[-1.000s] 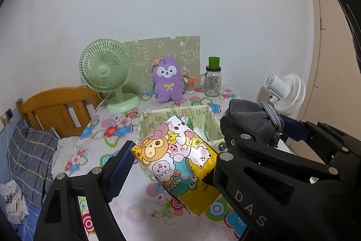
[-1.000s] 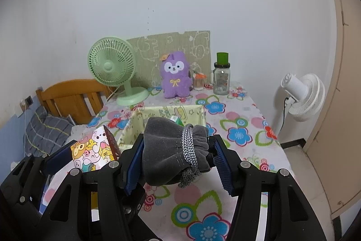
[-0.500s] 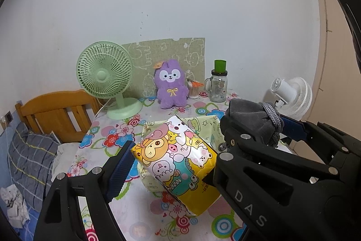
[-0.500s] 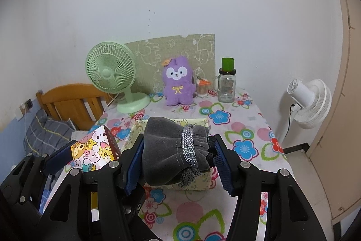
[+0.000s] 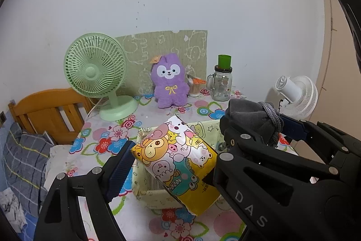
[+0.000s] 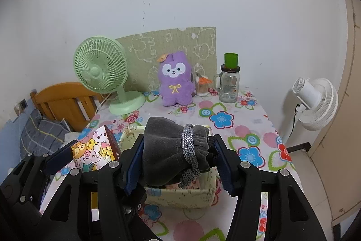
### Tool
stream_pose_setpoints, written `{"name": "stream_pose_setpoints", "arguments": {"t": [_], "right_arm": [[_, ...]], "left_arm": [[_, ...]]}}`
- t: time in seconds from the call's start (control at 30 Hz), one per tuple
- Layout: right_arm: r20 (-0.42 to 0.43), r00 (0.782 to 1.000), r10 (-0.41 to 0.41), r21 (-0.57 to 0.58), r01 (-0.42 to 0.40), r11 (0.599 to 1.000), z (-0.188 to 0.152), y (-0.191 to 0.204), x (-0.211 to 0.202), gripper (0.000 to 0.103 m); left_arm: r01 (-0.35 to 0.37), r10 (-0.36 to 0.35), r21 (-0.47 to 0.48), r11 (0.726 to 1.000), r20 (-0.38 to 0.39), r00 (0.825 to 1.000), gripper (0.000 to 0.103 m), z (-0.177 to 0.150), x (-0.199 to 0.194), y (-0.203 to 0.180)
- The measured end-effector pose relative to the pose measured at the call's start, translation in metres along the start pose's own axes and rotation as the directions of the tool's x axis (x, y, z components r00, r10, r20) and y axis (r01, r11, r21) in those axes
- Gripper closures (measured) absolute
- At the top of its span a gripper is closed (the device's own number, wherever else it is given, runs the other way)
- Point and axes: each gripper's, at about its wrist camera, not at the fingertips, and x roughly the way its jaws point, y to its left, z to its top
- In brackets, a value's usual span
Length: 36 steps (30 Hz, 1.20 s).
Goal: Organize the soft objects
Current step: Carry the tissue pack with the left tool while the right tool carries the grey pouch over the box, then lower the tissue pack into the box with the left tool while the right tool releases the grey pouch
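Softness governs how we carry both loads here. Our left claw [image 5: 171, 164] clamps the cartoon-printed packet [image 5: 178, 162], and our right claw [image 6: 180, 162] clamps the grey drawstring pouch [image 6: 173, 153]; both hang just above the pale fabric basket [image 6: 180, 194] on the tabletop [image 6: 248, 128]. We judge them light and squashy, the packet's film slippery, so mid-body holds suit.
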Motion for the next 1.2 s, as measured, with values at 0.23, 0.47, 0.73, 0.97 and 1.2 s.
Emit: {"name": "stream_pose_setpoints", "arguments": {"t": [0.23, 0.47, 0.73, 0.97, 1.2], "right_arm": [[-0.036, 0.999, -0.001, 0.01, 0.001, 1.0, 0.005, -0.002, 0.034, 0.042], [-0.071, 0.997, 0.003, 0.013, -0.002, 1.0, 0.007, -0.007, 0.065, 0.042], [-0.127, 0.992, 0.021, 0.04, -0.016, 0.999, 0.0, -0.012, 0.097, 0.042], [-0.144, 0.989, 0.027, 0.032, -0.022, 0.999, -0.003, -0.01, 0.11, 0.042], [-0.157, 0.987, 0.041, 0.019, -0.039, 0.999, -0.006, -0.005, 0.118, 0.042]], "left_arm": [[0.01, -0.01, -0.009, 1.0, -0.038, 0.999, 0.017, 0.004, 0.032, 0.006], [0.018, -0.02, -0.021, 1.0, -0.078, 0.997, 0.017, 0.004, 0.062, 0.01], [0.013, -0.017, -0.03, 0.999, -0.142, 0.99, 0.016, -0.005, 0.096, 0.015], [0.029, -0.041, -0.064, 0.998, -0.204, 0.978, 0.013, -0.014, 0.118, 0.024], [0.008, -0.018, -0.052, 0.999, -0.198, 0.98, 0.001, -0.018, 0.12, 0.028]]}}
